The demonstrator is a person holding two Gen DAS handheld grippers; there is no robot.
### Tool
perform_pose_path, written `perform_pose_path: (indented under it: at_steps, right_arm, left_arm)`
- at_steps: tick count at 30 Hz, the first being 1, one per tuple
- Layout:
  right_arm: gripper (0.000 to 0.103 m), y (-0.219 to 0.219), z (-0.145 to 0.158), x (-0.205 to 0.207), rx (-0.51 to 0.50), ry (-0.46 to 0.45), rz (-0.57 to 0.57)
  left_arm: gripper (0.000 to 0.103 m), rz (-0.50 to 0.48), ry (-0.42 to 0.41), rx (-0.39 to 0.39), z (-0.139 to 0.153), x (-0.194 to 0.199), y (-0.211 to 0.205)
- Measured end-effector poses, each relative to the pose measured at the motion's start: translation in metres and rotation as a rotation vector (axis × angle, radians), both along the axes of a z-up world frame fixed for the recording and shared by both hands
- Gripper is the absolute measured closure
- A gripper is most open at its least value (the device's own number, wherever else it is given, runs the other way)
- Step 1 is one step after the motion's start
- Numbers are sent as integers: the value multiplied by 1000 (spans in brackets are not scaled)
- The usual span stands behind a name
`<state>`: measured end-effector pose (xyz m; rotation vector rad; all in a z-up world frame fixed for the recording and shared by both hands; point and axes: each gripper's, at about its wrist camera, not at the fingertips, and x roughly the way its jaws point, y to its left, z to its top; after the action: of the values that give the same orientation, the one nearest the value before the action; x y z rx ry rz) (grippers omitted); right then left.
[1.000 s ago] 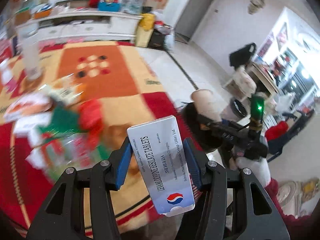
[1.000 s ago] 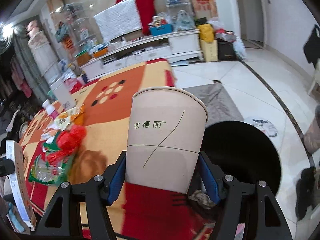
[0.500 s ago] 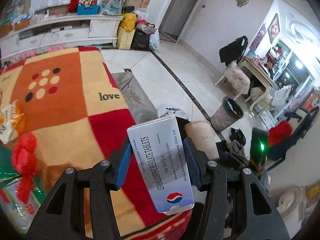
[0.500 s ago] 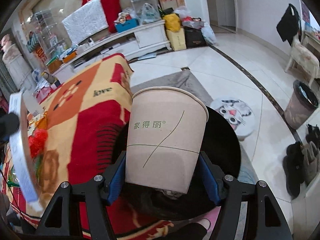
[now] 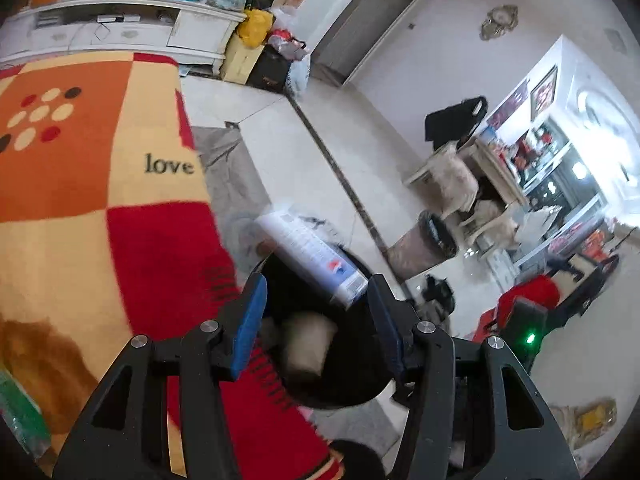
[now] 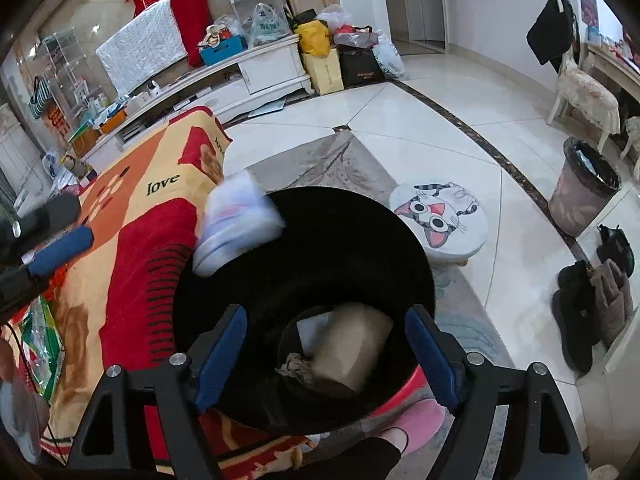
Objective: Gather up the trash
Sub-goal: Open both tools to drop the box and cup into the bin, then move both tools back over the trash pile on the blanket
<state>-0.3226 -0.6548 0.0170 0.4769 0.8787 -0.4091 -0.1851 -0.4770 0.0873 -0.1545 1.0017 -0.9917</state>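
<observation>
Both my hand-held grippers are over the black bin (image 6: 304, 264). My left hand-held gripper (image 5: 316, 316) has its jaws spread wide, nothing between them. The tablet box (image 5: 312, 258) is blurred in mid-air just past the left fingers, above the bin's rim; from the right wrist view the box (image 6: 236, 224) is a white smear at the bin's near-left edge, beside the worktop's blanket (image 6: 132, 216). My right hand-held gripper (image 6: 326, 354) is also wide open and empty. The paper cup (image 6: 352, 348) lies on its side at the bottom of the bin, touching crumpled paper (image 6: 296, 368). The green packet (image 6: 40, 336) is on the blanket at left. The cat stool (image 6: 440, 220) stands on the floor just beside the bin.
</observation>
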Motion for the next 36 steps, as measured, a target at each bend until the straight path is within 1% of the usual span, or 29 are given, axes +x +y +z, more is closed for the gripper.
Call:
perform_pose_path:
  at_steps: [5,9,12,14,19,21,28,34,36]
  right_arm:
    - [24,0,-3,1,26,0,-2]
    - [24,5,-4,6,32,2,6]
    - [24,12,0,7,33,-6,15]
    - [24,19,3,10,26,-11,29]
    - [24,41,7,19,11,-12,76]
    - [24,51,7,23,3,-10,95]
    - [24,83,18,34,-14,-28,151]
    - [24,113,27,48,-23,-44,217]
    - [24,125,30,55,-28,-47,240]
  left_arm:
    - [52,16,-28,17,4,-3,21]
    - [52,33,-10,25,4,-4,36]
    - [51,50,-25,39,6,-10,48]
    - [51,61,-41,53,7,-13,55]
    - [51,100,-79,132,2,-20,72]
    - [51,118,-87,151,1,-20,82]
    - [50,179,-121,194,0,-18,118]
    - [50,221,-136,214,2,-13,148]
    - [48,234,-135,216,1,-11,158]
